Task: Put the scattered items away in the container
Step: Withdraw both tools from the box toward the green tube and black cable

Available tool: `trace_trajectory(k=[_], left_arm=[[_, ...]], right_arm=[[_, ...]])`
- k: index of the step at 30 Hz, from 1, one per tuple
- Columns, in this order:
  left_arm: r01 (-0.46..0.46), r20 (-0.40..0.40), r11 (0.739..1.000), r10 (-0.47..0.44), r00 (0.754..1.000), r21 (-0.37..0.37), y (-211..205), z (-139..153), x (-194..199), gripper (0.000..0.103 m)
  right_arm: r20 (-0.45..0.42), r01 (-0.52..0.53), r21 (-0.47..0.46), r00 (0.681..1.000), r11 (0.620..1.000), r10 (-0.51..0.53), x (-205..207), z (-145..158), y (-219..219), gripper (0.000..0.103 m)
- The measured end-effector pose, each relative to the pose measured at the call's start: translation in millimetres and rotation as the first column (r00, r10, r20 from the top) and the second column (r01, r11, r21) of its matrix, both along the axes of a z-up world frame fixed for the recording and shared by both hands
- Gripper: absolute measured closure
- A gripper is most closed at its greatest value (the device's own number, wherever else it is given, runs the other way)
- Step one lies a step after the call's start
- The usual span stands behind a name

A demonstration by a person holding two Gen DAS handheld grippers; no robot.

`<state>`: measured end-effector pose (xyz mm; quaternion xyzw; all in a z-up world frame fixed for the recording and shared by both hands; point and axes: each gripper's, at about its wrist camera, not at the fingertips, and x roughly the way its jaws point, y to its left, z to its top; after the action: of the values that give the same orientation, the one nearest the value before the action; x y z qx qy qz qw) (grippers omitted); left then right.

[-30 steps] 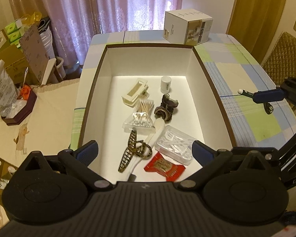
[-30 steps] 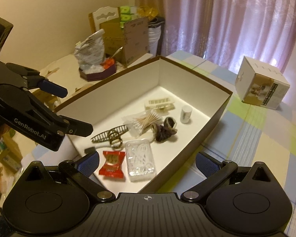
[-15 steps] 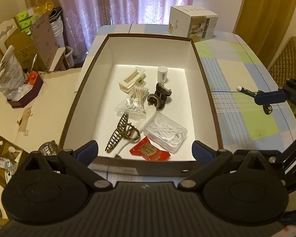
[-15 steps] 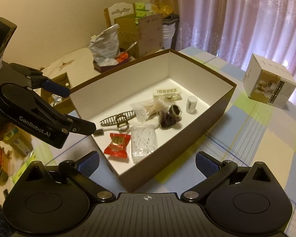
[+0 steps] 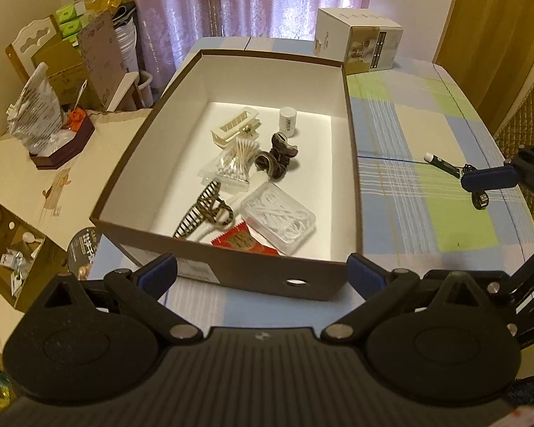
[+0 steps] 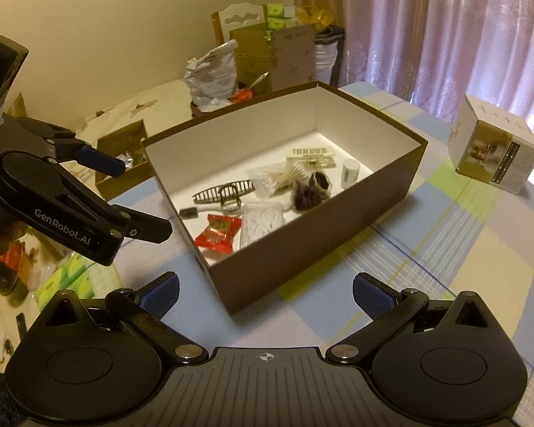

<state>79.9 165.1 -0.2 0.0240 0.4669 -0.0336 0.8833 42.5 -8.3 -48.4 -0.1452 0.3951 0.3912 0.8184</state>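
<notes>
A brown box with a white inside point(image 5: 231, 270) point(image 6: 302, 249) stands on the checked tablecloth. It holds a cream hair claw point(image 5: 236, 128), a small white bottle point(image 5: 289, 121), a cotton swab pack point(image 5: 233, 165), a dark scrunchie point(image 5: 277, 158), a striped hair claw point(image 5: 204, 210), a clear floss-pick case point(image 5: 277, 217) and a red candy wrapper point(image 5: 244, 240). A pen point(image 5: 441, 163) lies on the cloth right of the box. My left gripper point(image 5: 261, 270) point(image 6: 131, 195) hangs open and empty before the box's near wall. My right gripper point(image 6: 266, 288) is open and empty near the box's corner.
A white carton point(image 5: 356, 44) point(image 6: 495, 153) sits at the table's far end. A round dark tin point(image 5: 85, 252) lies by the box's near left corner. To the left are a side table with a crinkled bag point(image 5: 35, 114) and an open cardboard box point(image 5: 14, 252). A quilted chair point(image 5: 527, 106) stands right.
Both grippers have drawn back from above the box, so its outer front wall and more tablecloth show. Both stay open and the items in the box have not moved.
</notes>
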Motion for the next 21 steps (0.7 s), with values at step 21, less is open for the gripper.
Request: trace_trajectory(k=[21], left_arm=[[0.046,-0.022,0.998,-0.047,0.999,-0.035,-90.1,-12.9,-15.5,0.003]], right_arm=[[-0.030,0.069,-0.015,0.997,0.998,-0.070,-8.6,-12.0,-91.4,0.002]])
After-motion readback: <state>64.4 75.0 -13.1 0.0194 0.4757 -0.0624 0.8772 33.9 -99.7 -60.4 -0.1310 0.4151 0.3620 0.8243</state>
